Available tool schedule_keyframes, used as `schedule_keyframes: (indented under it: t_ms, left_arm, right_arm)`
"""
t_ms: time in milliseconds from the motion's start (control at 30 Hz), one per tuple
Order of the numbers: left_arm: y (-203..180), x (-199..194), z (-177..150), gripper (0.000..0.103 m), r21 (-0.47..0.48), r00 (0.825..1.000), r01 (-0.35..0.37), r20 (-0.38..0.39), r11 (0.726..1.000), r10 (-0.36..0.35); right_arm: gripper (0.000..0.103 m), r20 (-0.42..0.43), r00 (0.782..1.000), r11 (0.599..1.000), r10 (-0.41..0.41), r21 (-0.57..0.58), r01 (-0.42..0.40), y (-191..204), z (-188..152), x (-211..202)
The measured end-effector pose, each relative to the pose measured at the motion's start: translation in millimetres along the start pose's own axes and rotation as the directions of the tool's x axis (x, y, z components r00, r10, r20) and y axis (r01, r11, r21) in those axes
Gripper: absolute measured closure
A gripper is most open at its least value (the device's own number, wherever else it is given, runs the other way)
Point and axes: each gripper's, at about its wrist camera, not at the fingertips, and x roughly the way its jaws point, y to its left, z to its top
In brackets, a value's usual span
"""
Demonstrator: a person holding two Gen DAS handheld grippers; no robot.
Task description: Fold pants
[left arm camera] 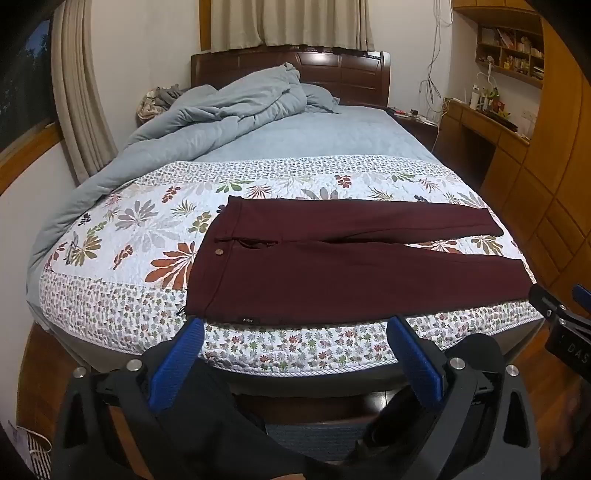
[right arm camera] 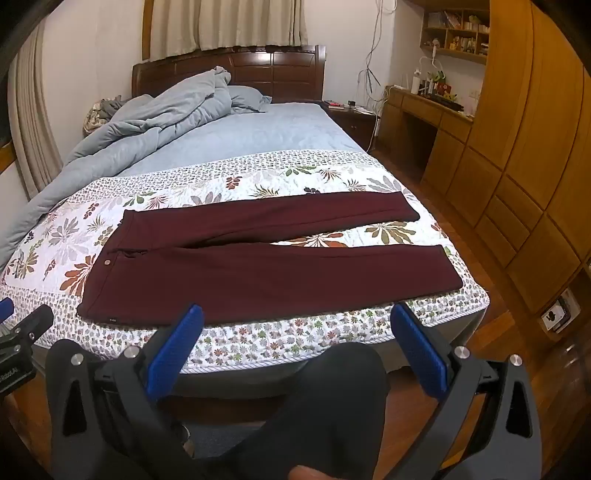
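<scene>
One pair of maroon pants (left arm camera: 343, 258) spread flat on floral quilt (left arm camera: 122, 236) at foot of bed (right arm camera: 258, 136), waistband toward left, two legs running right, slightly splayed. Left gripper (left arm camera: 295, 328) fingers (left arm camera: 177, 365) wide, holding nothing, short of near bed edge. Right gripper (right arm camera: 295, 317) fingers (right arm camera: 421, 354) wide too, clear of cloth. Blue duvet (left arm camera: 207, 110) bunched by headboard. Wall shelf (left arm camera: 511, 50) cubbies hold small items, too blurred to count.

A bed (left arm camera: 314, 140) with a dark headboard (left arm camera: 291, 70) stands against white walls. Curtains (left arm camera: 291, 22) hang above; wooden cabinets (right arm camera: 517, 147) line the right side.
</scene>
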Motion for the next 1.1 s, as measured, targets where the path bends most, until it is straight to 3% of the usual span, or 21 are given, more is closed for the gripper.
schedule_keyframes:
  t_ms: [1100]
  left_arm:
    - [0.8,0.8,-2.6,0.004,0.005,1.0,-0.002,0.004,1.0,0.002]
  right_arm:
    - [0.002,-0.002,1.0,1.0,-0.005,-0.008,0.005,3.0,0.6,-3.4]
